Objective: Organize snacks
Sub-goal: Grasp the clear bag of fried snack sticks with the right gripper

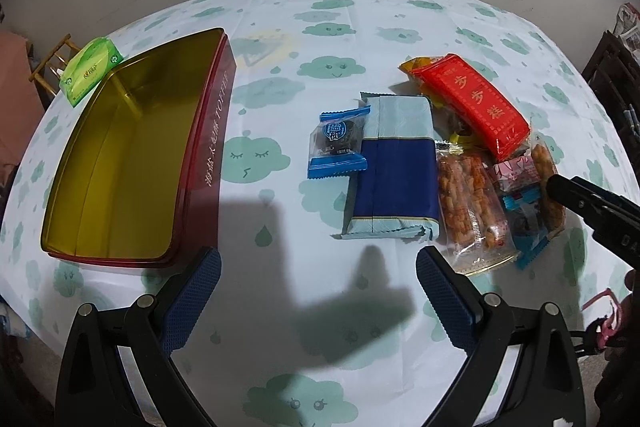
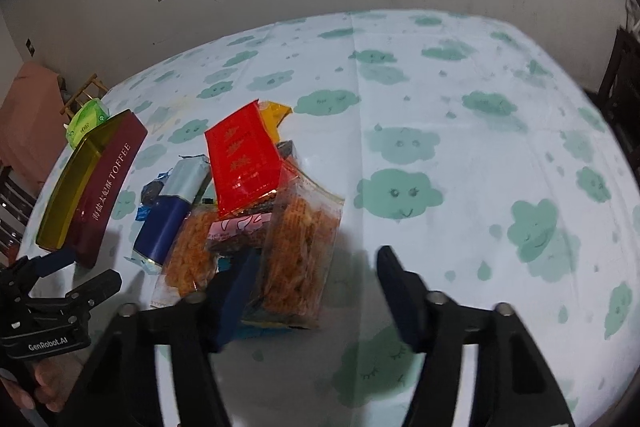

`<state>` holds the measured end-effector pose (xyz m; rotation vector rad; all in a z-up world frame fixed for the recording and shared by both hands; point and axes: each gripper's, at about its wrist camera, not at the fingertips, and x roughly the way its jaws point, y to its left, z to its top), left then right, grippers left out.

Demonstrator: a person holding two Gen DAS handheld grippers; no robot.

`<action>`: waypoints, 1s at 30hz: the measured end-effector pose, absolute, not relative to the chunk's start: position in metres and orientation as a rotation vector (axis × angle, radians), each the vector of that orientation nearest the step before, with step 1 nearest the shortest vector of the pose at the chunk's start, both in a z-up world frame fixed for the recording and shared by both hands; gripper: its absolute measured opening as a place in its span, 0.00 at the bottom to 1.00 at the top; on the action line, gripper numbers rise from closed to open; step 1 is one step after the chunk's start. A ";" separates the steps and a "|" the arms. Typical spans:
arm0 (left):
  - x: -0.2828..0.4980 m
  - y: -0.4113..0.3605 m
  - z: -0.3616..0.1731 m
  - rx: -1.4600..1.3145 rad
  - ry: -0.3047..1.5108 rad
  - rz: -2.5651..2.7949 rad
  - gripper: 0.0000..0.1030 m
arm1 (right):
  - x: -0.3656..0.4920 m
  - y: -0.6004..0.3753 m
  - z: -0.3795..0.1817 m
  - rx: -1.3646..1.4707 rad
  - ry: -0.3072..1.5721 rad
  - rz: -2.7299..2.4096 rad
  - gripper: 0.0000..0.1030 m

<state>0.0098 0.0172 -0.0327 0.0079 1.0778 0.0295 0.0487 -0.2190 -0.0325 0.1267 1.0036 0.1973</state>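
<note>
An open red toffee tin (image 1: 208, 147) with a gold inside lies on the left of the table. To its right is a heap of snacks: a small blue-wrapped dark cake (image 1: 338, 143), a blue and pale packet (image 1: 394, 167), a red packet (image 1: 476, 107) and clear packets of orange twists (image 1: 468, 203). My left gripper (image 1: 318, 259) hovers open over bare cloth in front of them. My right gripper (image 2: 318, 255) stands half open around one clear packet of twists (image 2: 300, 235). Its left finger (image 2: 240, 287) is against the packet, and the right finger (image 2: 396, 275) is apart from it.
A green tissue pack (image 1: 90, 67) lies behind the tin at the table's far left edge. A yellow packet (image 1: 416, 65) and a pink one (image 1: 516, 171) sit in the heap. A wall with a window is behind the table, with chairs at both sides.
</note>
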 end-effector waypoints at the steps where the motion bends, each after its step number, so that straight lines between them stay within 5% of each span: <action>1: 0.011 0.017 -0.033 0.009 1.081 0.030 0.94 | 0.050 -0.219 -0.035 0.129 1.006 0.194 0.56; 8: 0.017 0.015 -0.036 0.019 1.089 0.032 0.94 | 0.059 -0.215 -0.042 0.054 1.007 0.162 0.56; 12: 0.018 0.015 -0.037 0.020 1.092 0.034 0.94 | 0.065 -0.222 -0.050 0.039 1.033 0.140 0.46; 21: 0.028 0.016 -0.038 0.007 1.103 0.016 0.94 | 0.068 -0.220 -0.056 -0.009 1.012 0.129 0.45; 24: 0.030 0.018 -0.037 -0.011 1.103 -0.017 0.94 | 0.068 -0.221 -0.056 -0.026 0.992 0.131 0.37; 30: 0.036 0.016 -0.034 -0.039 1.117 -0.080 0.83 | 0.068 -0.240 -0.056 -0.035 0.967 0.070 0.37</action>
